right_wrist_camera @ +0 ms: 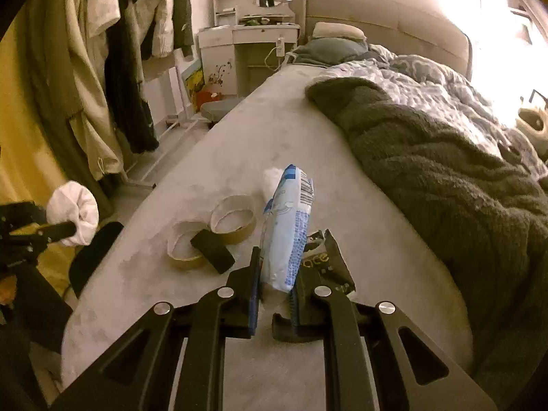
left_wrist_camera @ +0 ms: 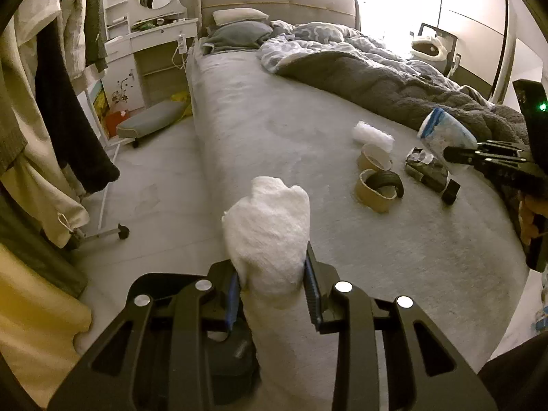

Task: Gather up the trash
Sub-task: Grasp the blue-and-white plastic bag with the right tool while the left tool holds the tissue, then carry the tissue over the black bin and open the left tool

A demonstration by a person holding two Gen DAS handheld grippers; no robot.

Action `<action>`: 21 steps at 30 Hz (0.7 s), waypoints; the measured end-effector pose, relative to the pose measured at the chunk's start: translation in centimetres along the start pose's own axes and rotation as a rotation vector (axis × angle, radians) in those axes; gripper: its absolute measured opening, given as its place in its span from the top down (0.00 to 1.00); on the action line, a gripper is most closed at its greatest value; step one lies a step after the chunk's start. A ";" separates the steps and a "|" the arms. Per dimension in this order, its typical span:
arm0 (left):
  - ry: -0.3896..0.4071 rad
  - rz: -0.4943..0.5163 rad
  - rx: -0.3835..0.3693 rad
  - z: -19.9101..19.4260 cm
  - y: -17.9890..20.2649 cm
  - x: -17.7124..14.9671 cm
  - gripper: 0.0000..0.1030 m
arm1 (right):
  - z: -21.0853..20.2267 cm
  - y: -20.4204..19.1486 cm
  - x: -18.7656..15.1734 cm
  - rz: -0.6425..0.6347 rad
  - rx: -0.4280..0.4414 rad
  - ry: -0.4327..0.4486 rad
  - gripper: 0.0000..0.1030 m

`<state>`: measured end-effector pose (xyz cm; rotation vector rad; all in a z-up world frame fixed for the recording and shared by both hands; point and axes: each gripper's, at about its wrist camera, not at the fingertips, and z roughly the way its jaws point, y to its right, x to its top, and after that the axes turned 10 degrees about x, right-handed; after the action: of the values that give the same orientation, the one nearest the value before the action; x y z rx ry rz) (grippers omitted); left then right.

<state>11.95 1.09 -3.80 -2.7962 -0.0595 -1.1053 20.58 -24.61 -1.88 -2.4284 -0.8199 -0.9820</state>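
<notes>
The jaws of the left gripper are closed on a wad of white tissue, which stands up out of them over the near edge of the bed; the jaws of the right gripper pinch the lower end of a white-and-blue plastic packet, held upright just above the sheet. Only the right wrist view shows the barcode on that packet and the dark crumpled wrapper lying just behind it; it also catches the left gripper from the side, low at the left, tissue bunched at its tip. Only the left wrist view shows the rolled white wad beyond the two tape rolls, and a small black block near the wrapper, perhaps a cap, though it is too small to tell. A flat black piece leans across the nearer roll. Both grippers tilt downward toward the bed, the right entering the left view from the right edge, a hand partly visible behind it.
</notes>
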 end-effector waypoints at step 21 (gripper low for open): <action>-0.109 -0.084 0.019 4.6 -8.1 -4.7 0.66 | -1.2 -3.8 2.9 0.156 0.145 0.080 0.87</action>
<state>10.92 9.82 -9.48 -2.8584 -0.1998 -0.9633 19.23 -21.33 1.56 -2.2756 -0.6401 -0.9207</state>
